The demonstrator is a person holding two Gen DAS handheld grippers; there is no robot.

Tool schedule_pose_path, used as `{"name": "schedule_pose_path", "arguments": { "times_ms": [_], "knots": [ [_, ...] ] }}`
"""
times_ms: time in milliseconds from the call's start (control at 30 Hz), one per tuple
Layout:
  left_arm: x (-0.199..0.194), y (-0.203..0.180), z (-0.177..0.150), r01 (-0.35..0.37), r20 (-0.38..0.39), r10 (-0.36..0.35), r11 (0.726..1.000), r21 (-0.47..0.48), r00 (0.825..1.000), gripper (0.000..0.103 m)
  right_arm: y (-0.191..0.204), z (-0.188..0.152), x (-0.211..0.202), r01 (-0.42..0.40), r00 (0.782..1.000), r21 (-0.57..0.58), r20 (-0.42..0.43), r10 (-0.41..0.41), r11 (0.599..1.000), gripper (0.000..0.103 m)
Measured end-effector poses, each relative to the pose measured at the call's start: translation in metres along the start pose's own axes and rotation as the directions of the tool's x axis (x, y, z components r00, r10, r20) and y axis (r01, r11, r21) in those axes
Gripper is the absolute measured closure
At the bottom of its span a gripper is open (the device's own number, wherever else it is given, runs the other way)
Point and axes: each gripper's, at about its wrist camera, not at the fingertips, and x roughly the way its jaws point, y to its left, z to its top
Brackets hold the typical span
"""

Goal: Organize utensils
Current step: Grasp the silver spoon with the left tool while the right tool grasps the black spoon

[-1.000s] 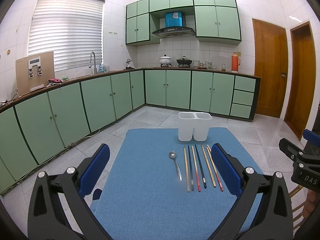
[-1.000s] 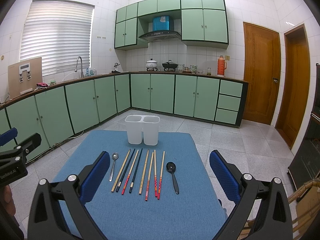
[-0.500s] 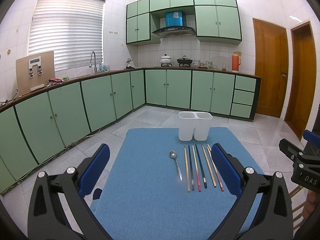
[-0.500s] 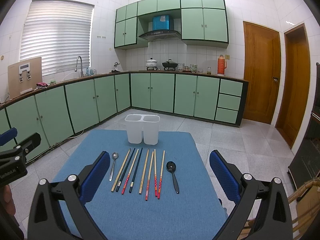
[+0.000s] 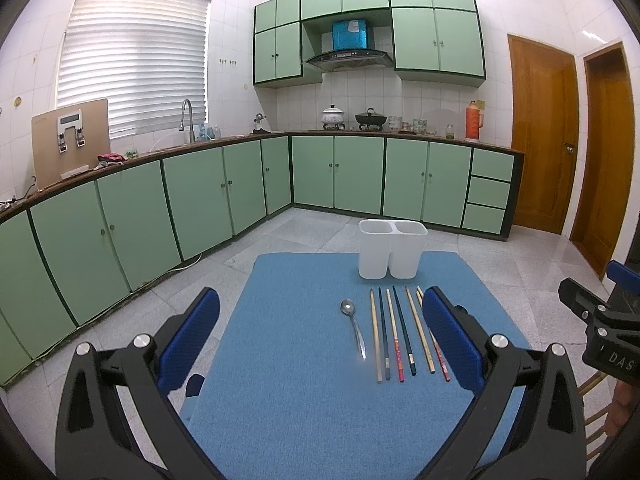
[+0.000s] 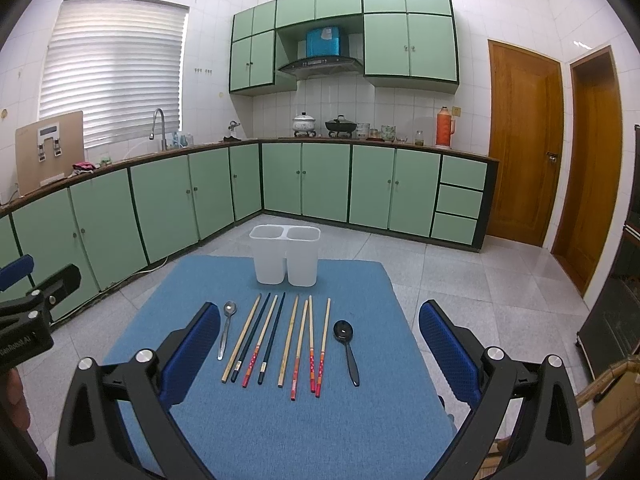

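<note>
While both hand-held grippers gape, chopsticks [image 6: 276,340], spoons, white holder [image 6: 285,255]

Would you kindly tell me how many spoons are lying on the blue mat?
2: a metal spoon at the left end of the chopstick row, and a black spoon at its right end. None seems hidden.

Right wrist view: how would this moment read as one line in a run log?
left gripper open, empty | right gripper open, empty | spoons and chopsticks in a row on blue mat | white holder empty
</note>
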Motion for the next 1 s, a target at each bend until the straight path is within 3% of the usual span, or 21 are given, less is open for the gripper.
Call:
{"name": "schedule_pose_path", "arguments": {
  "times_ms": [333,467,633,867,1000],
  "knots": [
    [0.063,0.011,0.000,-0.032,-0.116,0.035,0.999,0.024,0.993,0.005,-0.021,0.007,0.054,0.058,0.995,-0.060,-0.075,-0.062,0.997,0.006],
    [0.105,0.017,0.005,-0.043,-0.182,0.049,0.999,0.034,0.982,0.005,-0.037,0.013,0.096,0.033,0.988,-0.069,-0.145,-0.043,0.997,0.006],
    [0.167,0.017,0.009,-0.033,-0.287,0.046,0.998,0.049,0.957,0.005,-0.051,0.012,0.160,-0.040,0.962,-0.072,-0.273,0.019,0.997,0.007],
    [0.262,0.007,-0.001,0.007,-0.461,0.017,0.999,0.051,0.887,0.005,-0.071,-0.004,0.258,-0.119,0.868,0.005,-0.486,0.106,0.993,0.035],
    [0.306,0.000,-0.010,0.025,-0.542,-0.010,0.999,0.020,0.840,0.005,-0.069,-0.018,0.297,-0.166,0.794,0.012,-0.591,0.141,0.986,0.044]
  ]
}}
